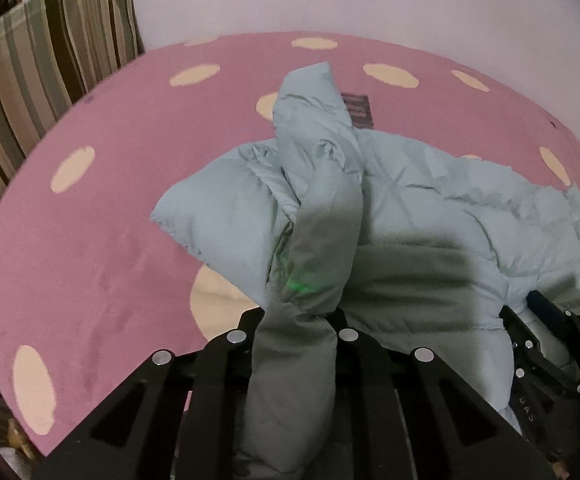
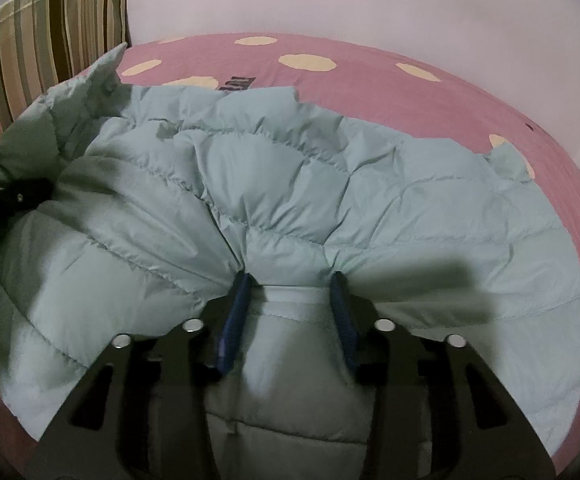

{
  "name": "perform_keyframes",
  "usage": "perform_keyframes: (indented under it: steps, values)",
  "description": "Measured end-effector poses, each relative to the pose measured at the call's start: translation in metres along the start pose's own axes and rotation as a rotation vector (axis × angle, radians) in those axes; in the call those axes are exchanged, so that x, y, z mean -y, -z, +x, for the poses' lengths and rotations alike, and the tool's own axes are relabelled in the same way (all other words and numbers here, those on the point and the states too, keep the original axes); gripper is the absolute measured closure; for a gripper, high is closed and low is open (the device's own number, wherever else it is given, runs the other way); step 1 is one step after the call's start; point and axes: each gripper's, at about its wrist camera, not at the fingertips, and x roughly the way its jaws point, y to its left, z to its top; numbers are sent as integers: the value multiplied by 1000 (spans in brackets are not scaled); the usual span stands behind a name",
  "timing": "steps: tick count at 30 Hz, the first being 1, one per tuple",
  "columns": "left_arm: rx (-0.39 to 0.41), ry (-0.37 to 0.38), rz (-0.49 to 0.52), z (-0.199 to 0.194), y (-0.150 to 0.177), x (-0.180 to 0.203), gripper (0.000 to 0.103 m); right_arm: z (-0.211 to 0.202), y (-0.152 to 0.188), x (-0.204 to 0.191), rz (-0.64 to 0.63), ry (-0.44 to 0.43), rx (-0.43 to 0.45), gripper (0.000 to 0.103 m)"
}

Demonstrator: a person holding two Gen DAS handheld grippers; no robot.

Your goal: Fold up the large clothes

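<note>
While the left gripper [image 1: 296, 320] is clamped tight on a bunched fold of the pale blue puffer jacket [image 1: 430, 216], the cloth runs as a thick roll between its black fingers and rises beyond them to a peak above the rest of the garment. Its jaws stand almost together, with only the squeezed fabric between them. To its right, low at the frame's edge, the right gripper [image 1: 546, 336] shows partly under the jacket's edge.

In the right wrist view, the right gripper [image 2: 290, 280] has its blue-padded fingers [image 2: 236, 312] standing apart on either side of a ridge of the quilted jacket [image 2: 290, 184]; whether the pads still press the cloth I cannot tell.

Beyond both grippers the jacket lies spread and rumpled on a pink sheet with cream dots [image 2: 370, 80], covering much of the bed. A small dark label [image 1: 357, 110] lies on the sheet just behind the jacket. Farther left stands a striped cushion [image 1: 46, 48], and a plain pale wall [image 2: 370, 0] closes the background.
</note>
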Motion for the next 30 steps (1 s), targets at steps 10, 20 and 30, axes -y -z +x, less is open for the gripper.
perform_keyframes:
  steps: [10,20,30]
  values:
    - [127,-29,57,-60,-15,46,91,-57,7,68,87,80,56,49]
    - [216,30,200,-100,-23,150,91,-100,43,143,177,176,79,49]
    - [165,77,362,-70,6,264,91,-110,75,215,296,253,58,49]
